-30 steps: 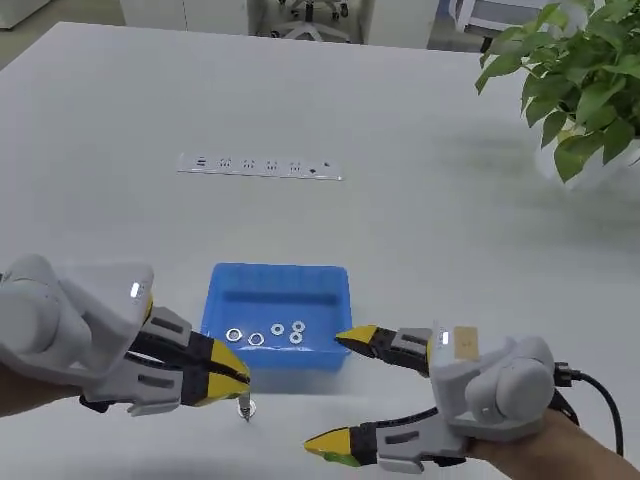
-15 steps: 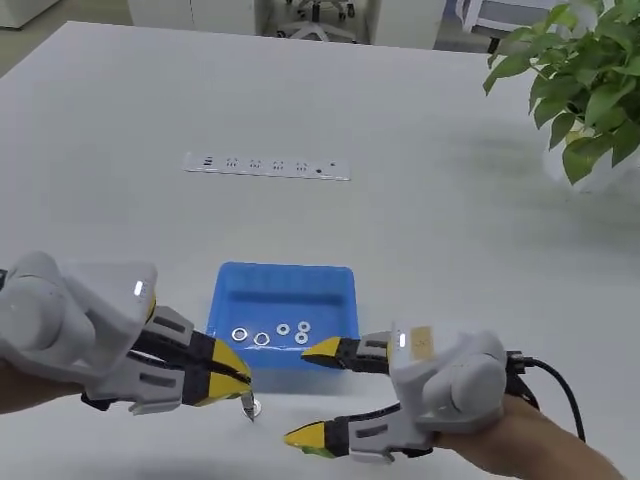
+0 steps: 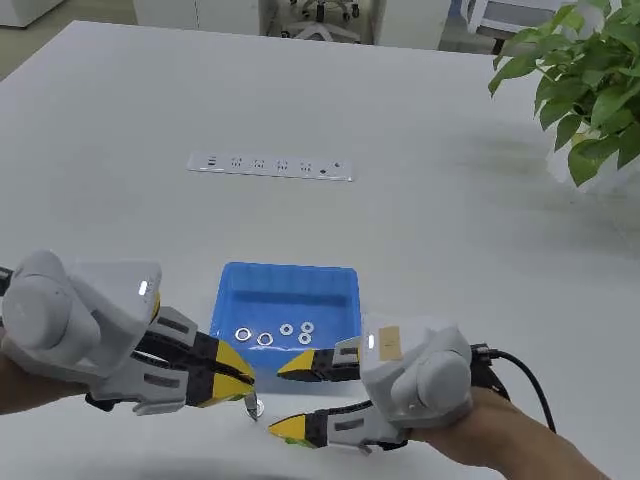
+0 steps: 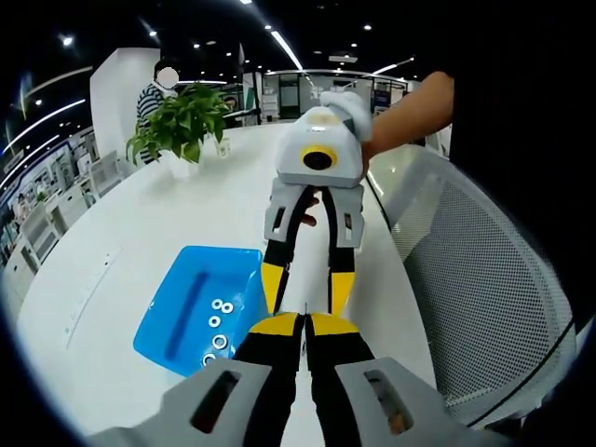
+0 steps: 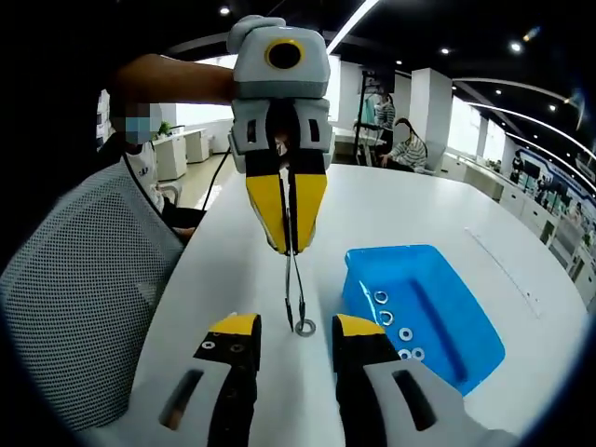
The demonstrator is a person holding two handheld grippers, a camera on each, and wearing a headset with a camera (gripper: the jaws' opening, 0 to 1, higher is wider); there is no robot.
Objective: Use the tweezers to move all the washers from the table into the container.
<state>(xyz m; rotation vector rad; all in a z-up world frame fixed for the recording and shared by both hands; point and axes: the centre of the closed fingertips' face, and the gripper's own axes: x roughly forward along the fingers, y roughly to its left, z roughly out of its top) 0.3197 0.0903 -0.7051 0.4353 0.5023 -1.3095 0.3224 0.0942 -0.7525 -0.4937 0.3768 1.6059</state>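
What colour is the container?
The container is bright blue; the head view shows it best.

tweezers (image 5: 293, 275) tips at loose washer (image 5: 304, 327) | five washers (image 3: 265, 339) in blue container (image 3: 290, 285)

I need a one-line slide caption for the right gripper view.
Left gripper holds tweezers, tips at a washer, beside the blue container holding other washers.

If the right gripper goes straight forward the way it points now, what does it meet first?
Probably the washer at the tips of the tweezers held by the left gripper; it lies between the open jaws of the right gripper. Depth is unclear, so it may meet the tweezers first.
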